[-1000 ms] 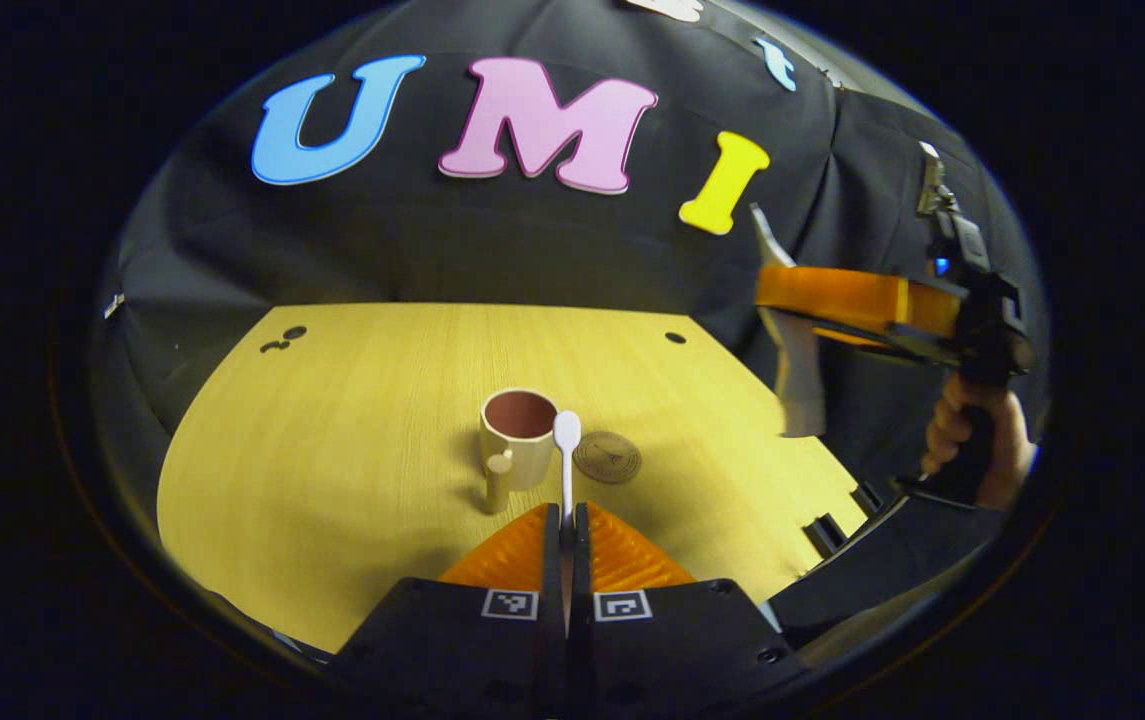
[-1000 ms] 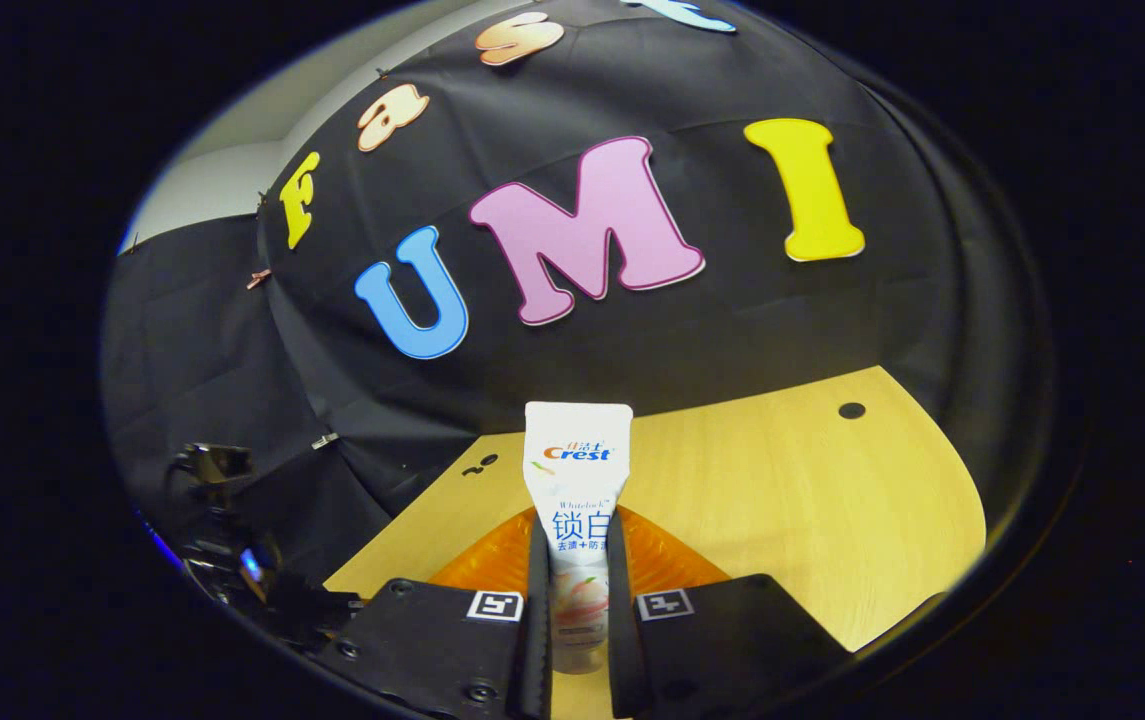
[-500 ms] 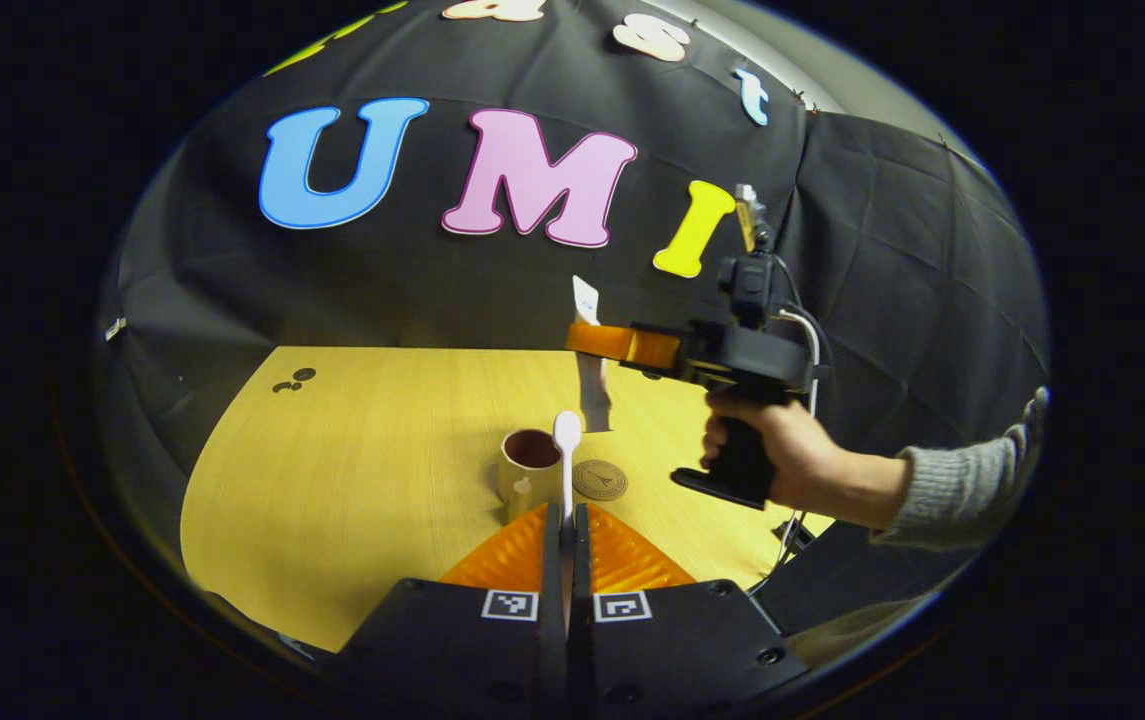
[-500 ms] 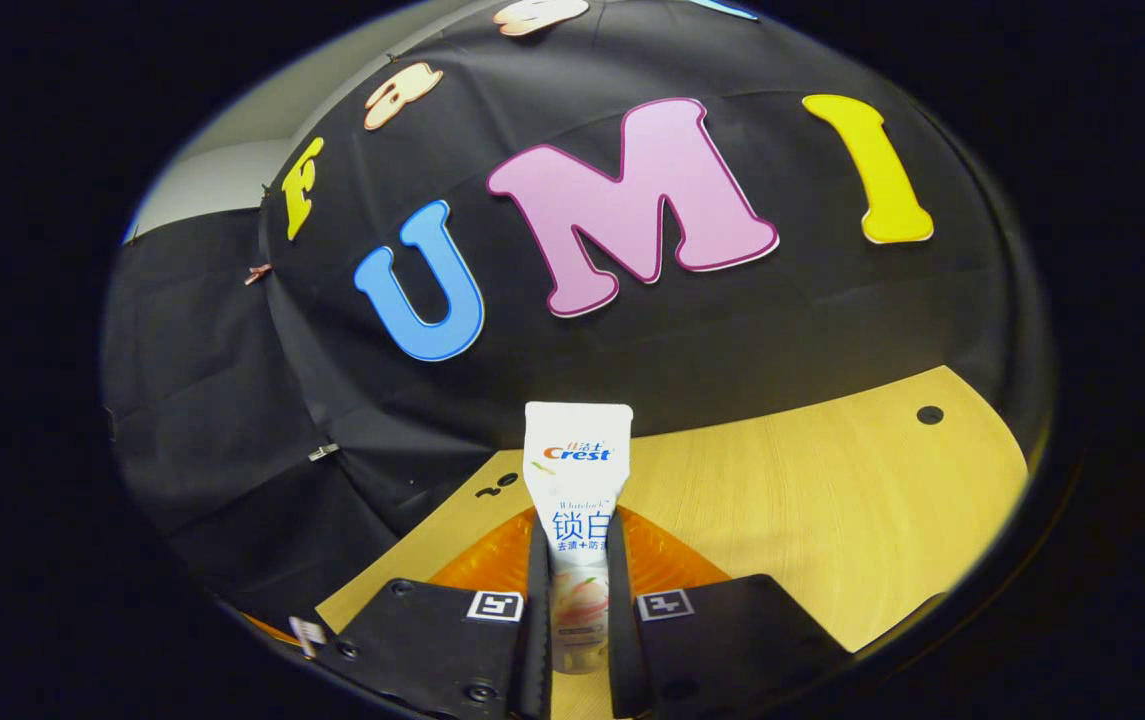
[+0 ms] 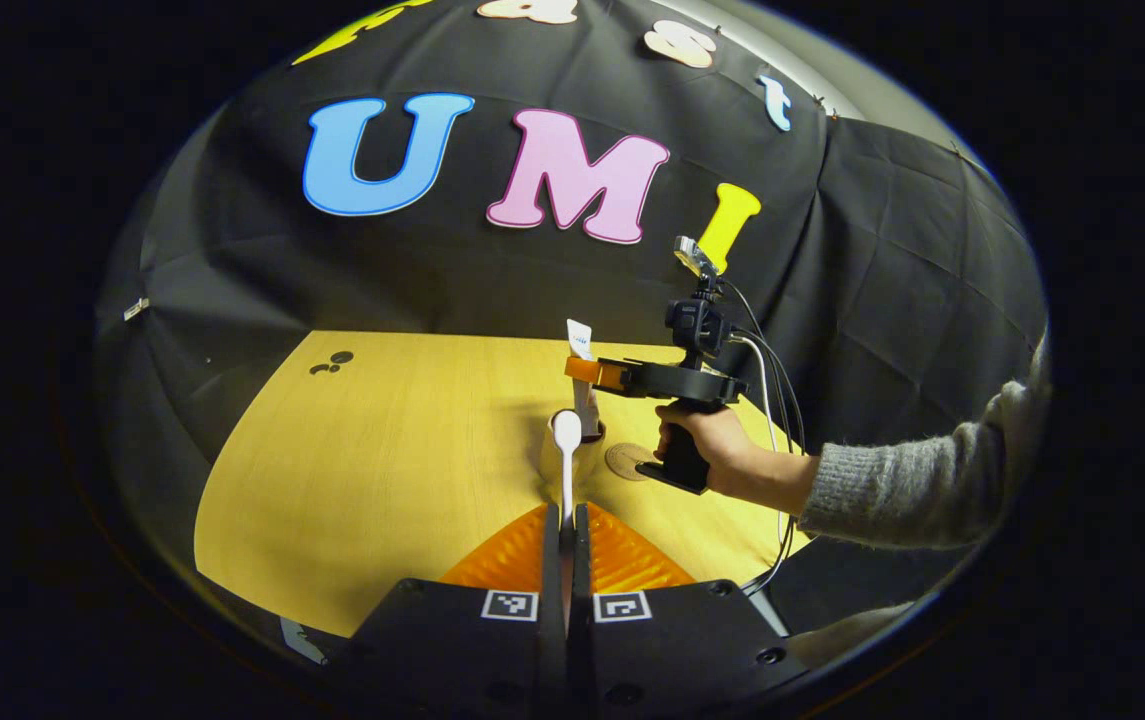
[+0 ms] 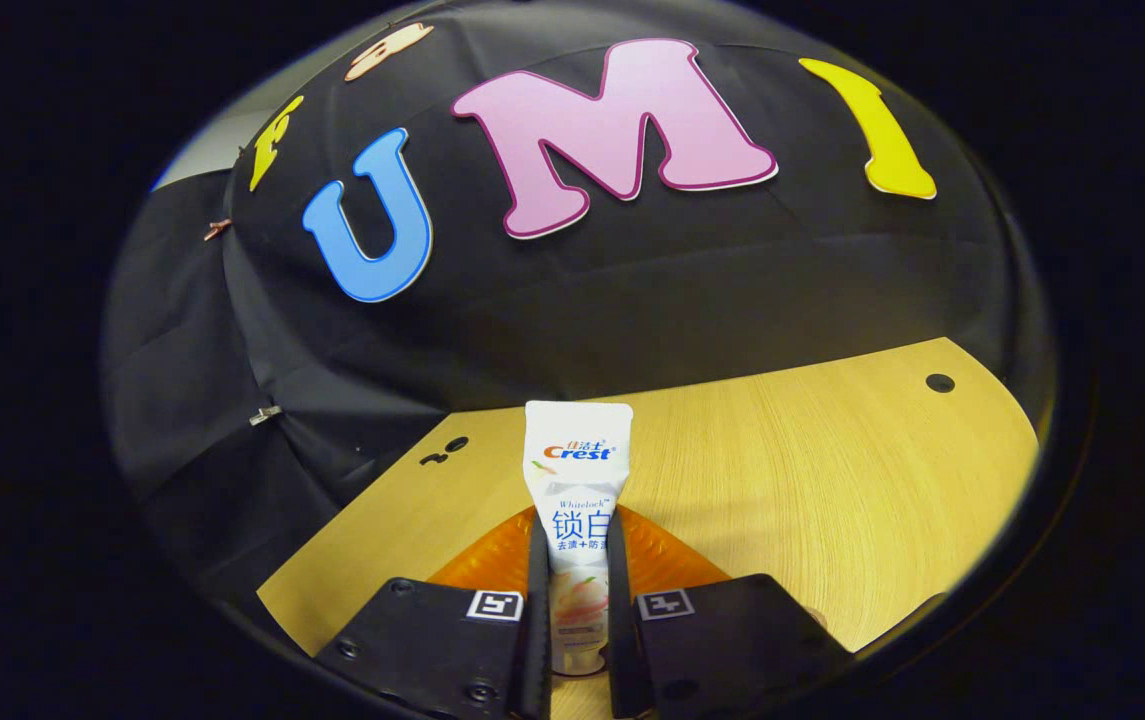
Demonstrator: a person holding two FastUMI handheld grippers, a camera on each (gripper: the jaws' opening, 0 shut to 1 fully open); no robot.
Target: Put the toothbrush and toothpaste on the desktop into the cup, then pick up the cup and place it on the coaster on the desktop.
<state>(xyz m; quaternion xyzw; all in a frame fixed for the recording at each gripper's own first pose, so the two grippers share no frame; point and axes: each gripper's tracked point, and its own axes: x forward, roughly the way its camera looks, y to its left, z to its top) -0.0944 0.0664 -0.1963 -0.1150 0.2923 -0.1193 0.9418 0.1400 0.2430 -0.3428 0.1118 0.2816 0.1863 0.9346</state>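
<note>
Both grippers loaded over the desktop (image 5: 382, 450).
Left gripper (image 5: 566, 520): jaws clamped on toothbrush (image 5: 566, 450), head pointing forward. Right gripper (image 6: 577, 600): jaws clamped on toothpaste (image 6: 577, 480), tube hanging at the cup (image 5: 550, 462). Coaster (image 5: 627, 460) just beside cup, partly hidden by a hand (image 5: 707, 445).

In the left gripper view, the toothbrush (image 5: 566, 462) stands clamped between the left gripper (image 5: 566, 520) fingers. Ahead, the cup (image 5: 560, 455) sits on the desktop (image 5: 382, 450), with the coaster (image 5: 628, 460) just right. The right gripper (image 5: 587, 370) hangs above the cup, holding the toothpaste (image 5: 581, 380) upright.
</note>
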